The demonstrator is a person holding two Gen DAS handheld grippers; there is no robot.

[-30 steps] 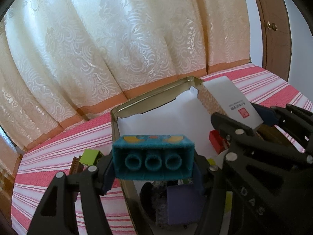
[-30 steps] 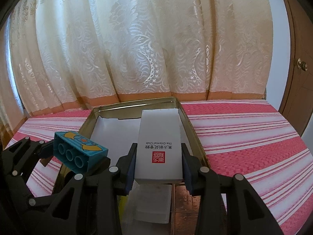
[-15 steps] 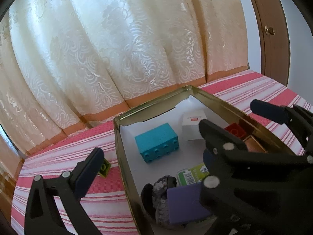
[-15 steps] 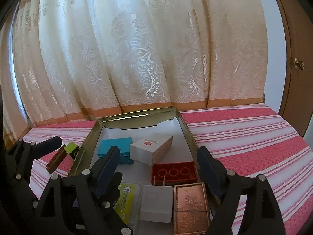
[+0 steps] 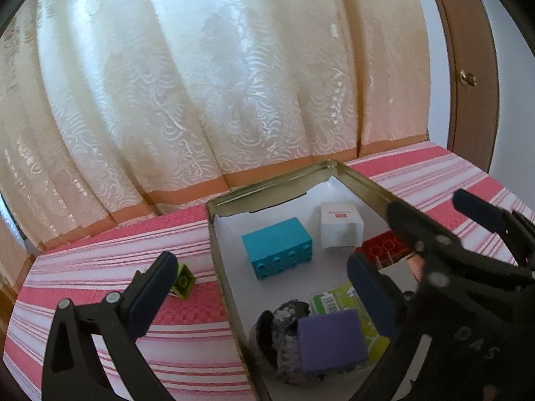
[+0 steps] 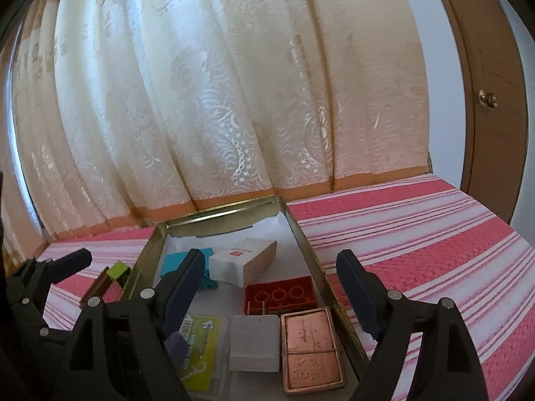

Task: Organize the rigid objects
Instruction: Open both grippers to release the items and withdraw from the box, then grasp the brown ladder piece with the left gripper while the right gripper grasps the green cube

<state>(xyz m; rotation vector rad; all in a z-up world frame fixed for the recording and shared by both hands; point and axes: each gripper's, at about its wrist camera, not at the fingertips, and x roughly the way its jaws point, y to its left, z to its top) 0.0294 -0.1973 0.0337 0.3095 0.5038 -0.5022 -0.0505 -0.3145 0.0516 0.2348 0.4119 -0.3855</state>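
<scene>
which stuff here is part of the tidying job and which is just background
Job: metal tin; teal brick, white box, red brick, copper case inside it; green brick on the cloth outside it; both open grippers.
Background: curtain, door, striped cloth.

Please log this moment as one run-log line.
left gripper: open | right gripper: open | teal block, white box: in tin | green block: outside

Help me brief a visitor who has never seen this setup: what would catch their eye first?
First, the open gold metal tin on the pink striped cloth, with a teal toy brick and a white carton lying apart at its far end. Next, both open grippers, left and right, above it, holding nothing. A lime block sits outside, left of the tin.
</scene>
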